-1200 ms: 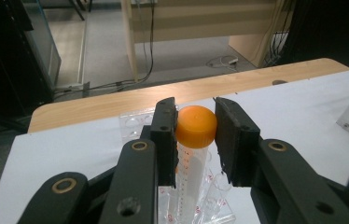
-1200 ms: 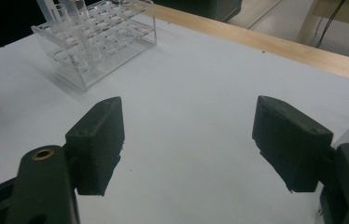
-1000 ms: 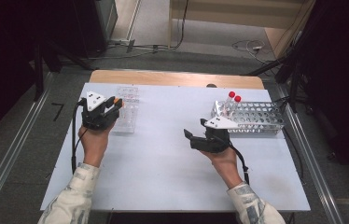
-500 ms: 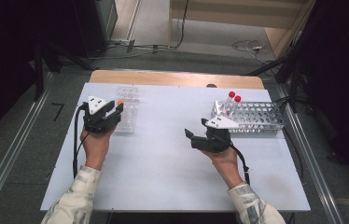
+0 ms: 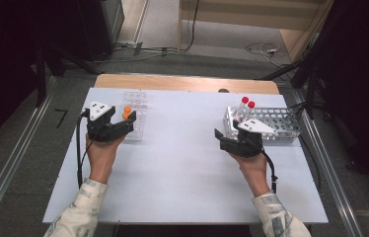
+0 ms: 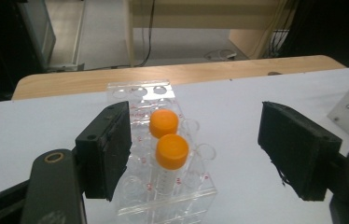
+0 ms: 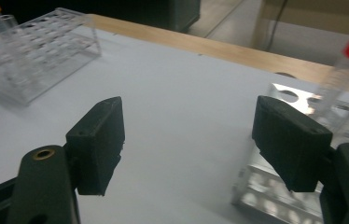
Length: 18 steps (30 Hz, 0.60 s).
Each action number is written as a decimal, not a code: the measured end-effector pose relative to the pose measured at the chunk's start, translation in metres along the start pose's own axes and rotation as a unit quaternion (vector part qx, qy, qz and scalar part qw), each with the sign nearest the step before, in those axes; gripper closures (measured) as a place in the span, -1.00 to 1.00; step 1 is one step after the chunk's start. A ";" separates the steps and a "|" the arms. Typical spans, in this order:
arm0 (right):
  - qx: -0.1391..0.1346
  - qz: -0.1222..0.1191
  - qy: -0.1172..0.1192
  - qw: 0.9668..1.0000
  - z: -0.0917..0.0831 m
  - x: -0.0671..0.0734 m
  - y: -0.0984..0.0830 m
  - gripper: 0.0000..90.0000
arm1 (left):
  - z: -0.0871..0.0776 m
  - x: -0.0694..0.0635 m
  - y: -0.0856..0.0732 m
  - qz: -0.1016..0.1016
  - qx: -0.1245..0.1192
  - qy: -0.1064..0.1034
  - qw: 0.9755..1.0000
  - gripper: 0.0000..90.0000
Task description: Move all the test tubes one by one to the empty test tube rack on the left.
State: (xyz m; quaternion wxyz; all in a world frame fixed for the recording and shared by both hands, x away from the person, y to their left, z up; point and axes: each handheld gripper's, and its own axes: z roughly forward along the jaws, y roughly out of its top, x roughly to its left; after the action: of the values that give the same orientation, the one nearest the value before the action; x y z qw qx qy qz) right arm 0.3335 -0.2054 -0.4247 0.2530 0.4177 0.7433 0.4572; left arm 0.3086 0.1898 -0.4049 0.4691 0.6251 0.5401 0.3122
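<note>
A clear plastic rack [image 6: 163,154] stood on the white table [image 5: 182,163] and held two orange-capped tubes [image 6: 171,151] upright, one directly behind the other in neighbouring holes; the rack's other holes were bare. Well to the right of the clear rack, a metal rack [image 5: 276,123] carried two red-capped tubes [image 5: 247,106] standing side by side at its end nearest the clear rack.

The left gripper [image 5: 123,123] lay level just beside the clear rack, pointing across it, the hand under it with the forearm running back toward the table's near edge. Its jaws had just been opening and stood spread, the nearer orange-capped tube between them but apart from both pads [image 6: 112,149].

The right gripper [image 5: 224,138] was held low at the metal rack's end, on the side facing the clear rack, pointing toward that clear rack. Its jaws stood wide apart with only bare tabletop between them, one pad [image 7: 289,140] close beside the metal rack's corner.
</note>
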 end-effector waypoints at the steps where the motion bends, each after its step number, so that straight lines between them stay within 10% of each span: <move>1: -0.002 0.005 -0.009 1.000 -0.001 -0.006 0.000 -0.48 | -0.001 -0.001 0.000 0.001 -0.002 -0.003 1.000 -0.43; 8: -0.015 0.022 -0.084 0.996 -0.005 -0.036 -0.001 -0.43 | -0.004 -0.002 0.002 -0.005 -0.004 -0.012 1.000 -0.51; 18: 0.000 0.052 -0.130 0.990 0.023 -0.073 -0.004 -0.24 | -0.003 -0.005 0.001 0.002 0.001 -0.022 1.000 -0.55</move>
State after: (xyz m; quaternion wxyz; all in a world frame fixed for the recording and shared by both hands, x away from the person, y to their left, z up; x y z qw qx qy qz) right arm 0.3877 -0.2577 -0.4390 0.3234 0.5120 0.6811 0.4116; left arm 0.3054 0.1858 -0.4026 0.4794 0.6334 0.5289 0.2987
